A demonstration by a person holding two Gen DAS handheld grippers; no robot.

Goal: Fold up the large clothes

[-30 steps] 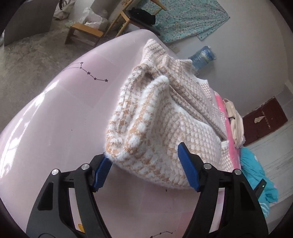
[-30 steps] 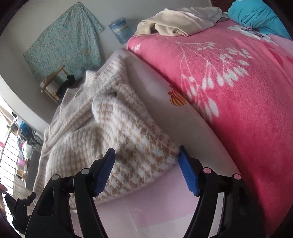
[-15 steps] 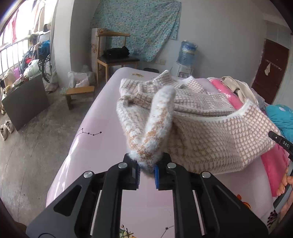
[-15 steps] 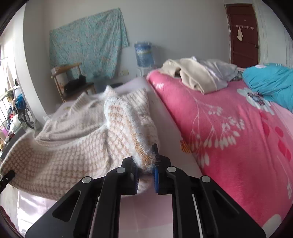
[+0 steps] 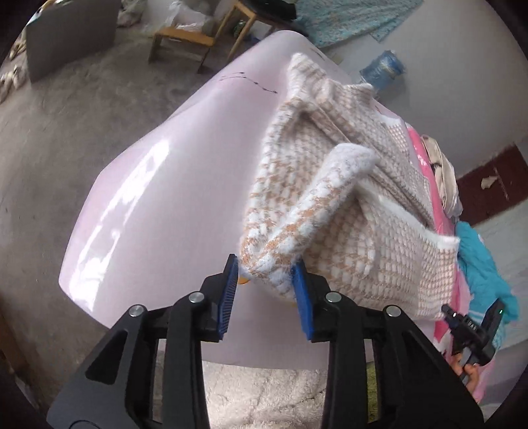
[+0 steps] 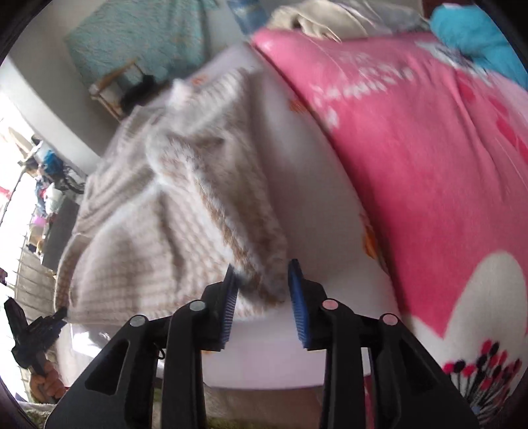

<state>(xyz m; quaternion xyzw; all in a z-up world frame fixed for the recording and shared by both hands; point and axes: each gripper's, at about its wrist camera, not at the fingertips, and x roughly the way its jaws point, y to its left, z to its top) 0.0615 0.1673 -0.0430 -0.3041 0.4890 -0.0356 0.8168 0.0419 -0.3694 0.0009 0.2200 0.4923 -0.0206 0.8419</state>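
Note:
A fuzzy beige-and-white houndstooth sweater [image 5: 336, 184] lies bunched on the pale pink bed sheet [image 5: 171, 184]. My left gripper [image 5: 265, 287] is open, its blue pads on either side of the sweater's near left corner. The sweater also shows, blurred, in the right wrist view [image 6: 171, 204]. My right gripper [image 6: 262, 290] is open, its jaws around the sweater's near right corner. The right gripper also shows at the lower right of the left wrist view [image 5: 472, 330].
A pink flowered blanket [image 6: 429, 158] covers the bed's right side, with cream clothes [image 6: 330, 16] and a teal garment [image 5: 485, 267] on it. A wooden stool [image 5: 184, 39] and concrete floor [image 5: 66, 125] lie left of the bed. A fluffy rug [image 5: 264, 396] lies below the bed's near edge.
Both grippers were shut on the sweater's raised corners half a second ago. Now both have opened and the sweater has dropped back onto the bed.

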